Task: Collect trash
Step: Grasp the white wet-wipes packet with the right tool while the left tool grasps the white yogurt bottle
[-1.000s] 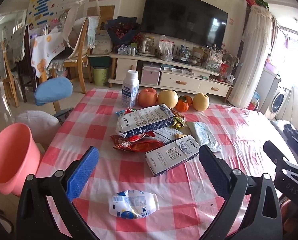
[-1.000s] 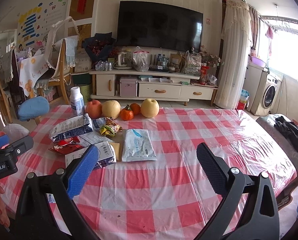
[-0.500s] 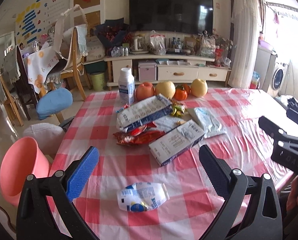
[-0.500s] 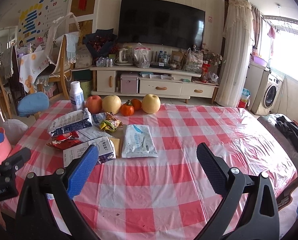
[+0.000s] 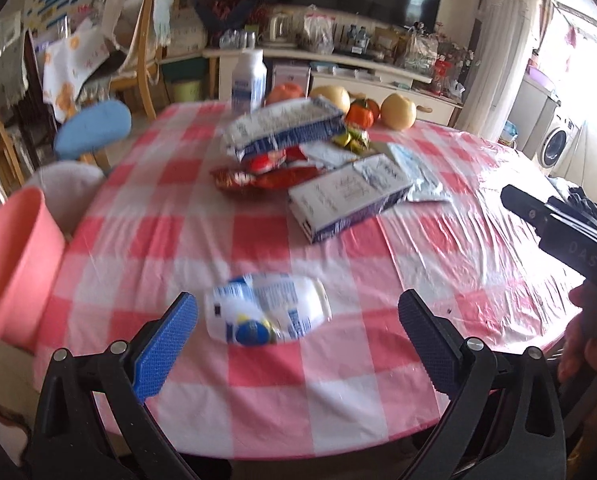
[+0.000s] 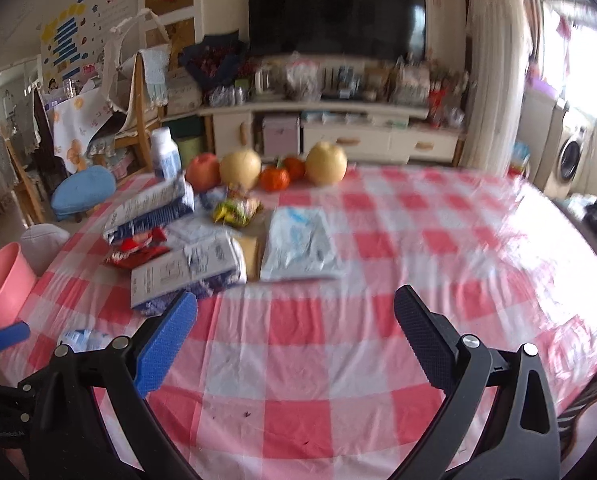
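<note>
Both grippers, left (image 5: 297, 340) and right (image 6: 295, 338), gape empty; motion blur smears the crushed bottle (image 5: 267, 314) near the table's (image 5: 438, 248) front edge.

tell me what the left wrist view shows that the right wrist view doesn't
Only the left wrist view shows the whole crushed white plastic bottle lying just ahead of the open left gripper, and a hand on the right gripper's handle. Only the right wrist view shows the open right gripper over bare checked cloth. Both show the pink plastic bucket, the flattened white-and-blue cartons and the fruit row.
</note>
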